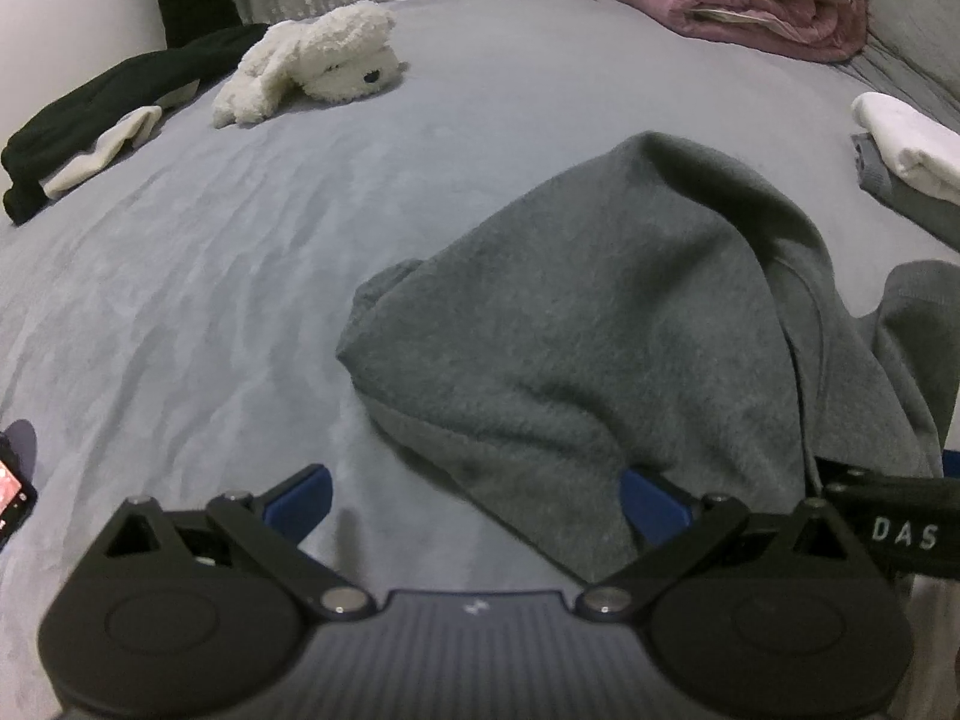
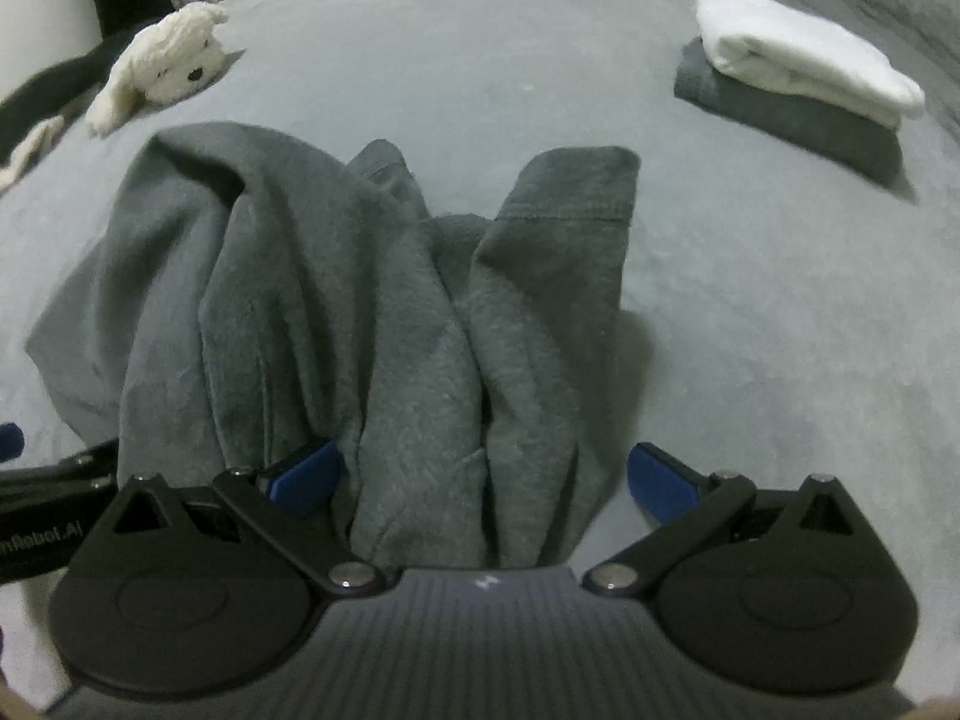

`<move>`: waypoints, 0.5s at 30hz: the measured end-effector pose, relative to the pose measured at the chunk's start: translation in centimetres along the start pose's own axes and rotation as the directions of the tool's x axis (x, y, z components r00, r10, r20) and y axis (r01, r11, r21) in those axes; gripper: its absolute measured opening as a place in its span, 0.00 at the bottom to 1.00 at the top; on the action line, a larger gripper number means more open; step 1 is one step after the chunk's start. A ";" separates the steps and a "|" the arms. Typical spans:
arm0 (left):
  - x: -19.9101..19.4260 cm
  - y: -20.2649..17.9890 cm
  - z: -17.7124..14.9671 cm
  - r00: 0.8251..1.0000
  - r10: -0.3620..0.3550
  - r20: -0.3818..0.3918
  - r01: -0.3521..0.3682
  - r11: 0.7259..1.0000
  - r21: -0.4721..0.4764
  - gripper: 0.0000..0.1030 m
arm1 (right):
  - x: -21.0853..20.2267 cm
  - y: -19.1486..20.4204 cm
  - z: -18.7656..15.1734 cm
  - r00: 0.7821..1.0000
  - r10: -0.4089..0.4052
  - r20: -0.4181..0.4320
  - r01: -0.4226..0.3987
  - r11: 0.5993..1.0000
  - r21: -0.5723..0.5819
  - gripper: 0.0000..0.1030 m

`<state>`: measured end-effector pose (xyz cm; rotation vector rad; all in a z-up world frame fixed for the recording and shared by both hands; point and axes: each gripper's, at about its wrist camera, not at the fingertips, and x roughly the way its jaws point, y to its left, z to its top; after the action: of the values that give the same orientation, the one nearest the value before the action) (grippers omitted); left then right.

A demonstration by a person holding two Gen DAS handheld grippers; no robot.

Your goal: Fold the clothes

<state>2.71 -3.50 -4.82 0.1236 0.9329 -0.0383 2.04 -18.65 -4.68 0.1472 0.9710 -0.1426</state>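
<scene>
Left wrist view shows our left gripper (image 1: 474,495) open, low over the bed (image 1: 210,300), the grey sweatshirt (image 1: 588,348) lapping only its right finger. Rightward, our right gripper (image 2: 483,477) is open too, bunched cloth lying between its fingers, sleeve (image 2: 558,228) running straight ahead.

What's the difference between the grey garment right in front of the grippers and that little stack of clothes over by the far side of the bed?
The grey garment lies loose and rumpled, with deep creases and a sleeve sticking up; the stack is neatly folded into compact rectangles. The garment is one grey piece, while the stack has a white piece on top of a dark grey one. The garment sprawls between the open right gripper fingers; the stack sits apart, untouched. Both rest on the same bed.
</scene>
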 end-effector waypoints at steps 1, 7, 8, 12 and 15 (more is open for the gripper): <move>0.1 0.0 -0.1 1.000 -0.004 0.001 0.004 1.000 -0.003 1.00 | 0.0 0.1 -0.2 1.000 -0.009 0.008 0.009 1.000 -0.004 1.00; 0.5 0.3 -0.8 0.999 -0.033 0.035 0.034 0.999 -0.006 1.00 | -0.2 0.3 -1.4 0.998 -0.032 0.062 0.033 0.999 -0.018 1.00; 0.5 0.3 -0.9 0.998 -0.036 0.042 0.036 0.999 -0.006 1.00 | -0.3 0.1 -1.6 0.997 -0.029 0.069 0.030 0.999 -0.019 1.00; 0.6 0.5 -1.1 0.997 -0.050 0.060 0.050 0.999 -0.005 1.00 | -0.5 -0.3 -2.1 0.995 -0.022 0.101 0.025 0.999 -0.037 1.00; 0.8 1.1 -0.8 0.996 -0.077 0.041 0.078 0.997 -0.028 1.00 | -0.5 -0.4 -1.9 0.995 -0.017 0.101 0.021 0.999 -0.041 1.00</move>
<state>2.64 -2.28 -5.85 0.0595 0.8977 -0.0982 0.12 -18.61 -5.34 0.0909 0.8746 -0.1459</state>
